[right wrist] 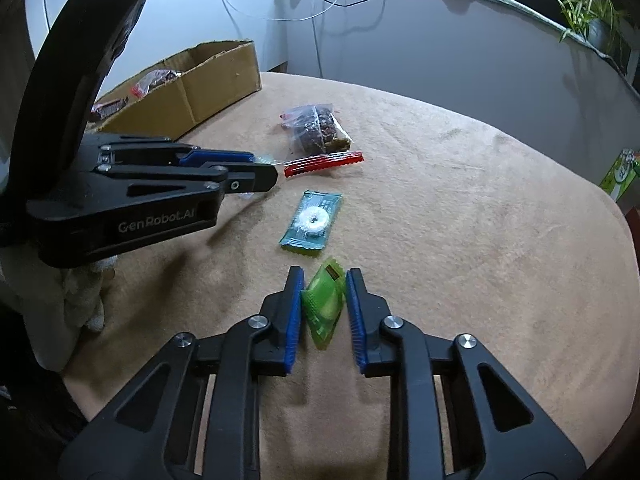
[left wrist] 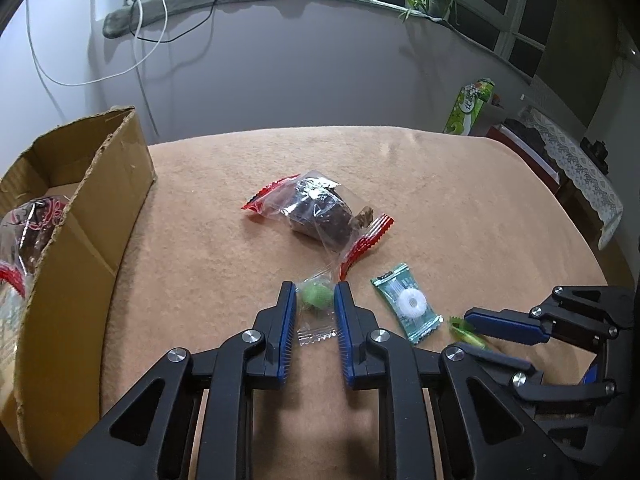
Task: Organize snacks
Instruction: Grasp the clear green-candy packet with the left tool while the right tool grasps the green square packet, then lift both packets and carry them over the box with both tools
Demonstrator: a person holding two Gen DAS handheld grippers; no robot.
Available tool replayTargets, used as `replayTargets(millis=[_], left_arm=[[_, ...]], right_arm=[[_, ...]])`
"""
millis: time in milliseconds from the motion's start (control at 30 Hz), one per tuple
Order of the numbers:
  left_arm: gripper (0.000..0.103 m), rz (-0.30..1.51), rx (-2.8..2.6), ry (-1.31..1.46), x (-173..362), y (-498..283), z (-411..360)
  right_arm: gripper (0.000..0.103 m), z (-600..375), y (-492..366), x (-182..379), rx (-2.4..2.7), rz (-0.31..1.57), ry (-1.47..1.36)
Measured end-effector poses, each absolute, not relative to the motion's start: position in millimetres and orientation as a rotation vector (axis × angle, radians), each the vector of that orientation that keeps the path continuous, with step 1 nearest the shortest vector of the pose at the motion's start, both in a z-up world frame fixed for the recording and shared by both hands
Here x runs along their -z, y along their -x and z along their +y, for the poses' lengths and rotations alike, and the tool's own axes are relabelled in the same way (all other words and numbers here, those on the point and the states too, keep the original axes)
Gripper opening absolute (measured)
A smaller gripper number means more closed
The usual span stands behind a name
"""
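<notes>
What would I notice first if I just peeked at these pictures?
Two black tongs with blue pads, each around a sweet: the left tongs around a green candy in clear wrap, the right tongs around a green packet. Between them lies a teal packet with a white ring mint, and a cardboard box sits far left.

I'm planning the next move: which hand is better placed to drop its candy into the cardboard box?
Left, probably. The left gripper brackets the clear-wrapped green candy, and the open brown cardboard box stands on its side. The right gripper with the green packet sits farther away.
</notes>
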State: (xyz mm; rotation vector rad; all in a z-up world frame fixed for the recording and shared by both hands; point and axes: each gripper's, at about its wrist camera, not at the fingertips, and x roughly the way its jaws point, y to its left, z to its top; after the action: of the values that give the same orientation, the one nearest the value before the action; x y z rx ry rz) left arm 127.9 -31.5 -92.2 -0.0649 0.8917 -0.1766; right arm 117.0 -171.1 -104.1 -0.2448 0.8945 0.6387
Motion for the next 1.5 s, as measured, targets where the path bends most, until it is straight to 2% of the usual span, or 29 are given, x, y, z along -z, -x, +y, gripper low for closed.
replayTargets(millis=[367, 733, 1133, 1500], left_arm=[[0.018, 0.879, 0.178, 0.064, 90.3, -123.3, -29.6], [0.017, 0.842, 0.191, 0.086, 77.6, -111.2, -25.1], [0.017, 0.710, 0.184, 0.116, 34.0, -80.8, -5.9], [0.017, 0.573, 0.107, 0.206, -4.0, -54.2, 52.2]], right_arm=[[0.008, -182.3, -120.0, 104.5, -0.631, 0.905, 0.181], [0.008, -202.6, -122.1, 88.4, -0.651, 0.871, 0.048], [0.008, -197.2, -119.5, 53.4, -0.669, 0.789, 0.001], [0.008, -171.3, -121.3, 22.5, -0.701, 0.722, 0.005]])
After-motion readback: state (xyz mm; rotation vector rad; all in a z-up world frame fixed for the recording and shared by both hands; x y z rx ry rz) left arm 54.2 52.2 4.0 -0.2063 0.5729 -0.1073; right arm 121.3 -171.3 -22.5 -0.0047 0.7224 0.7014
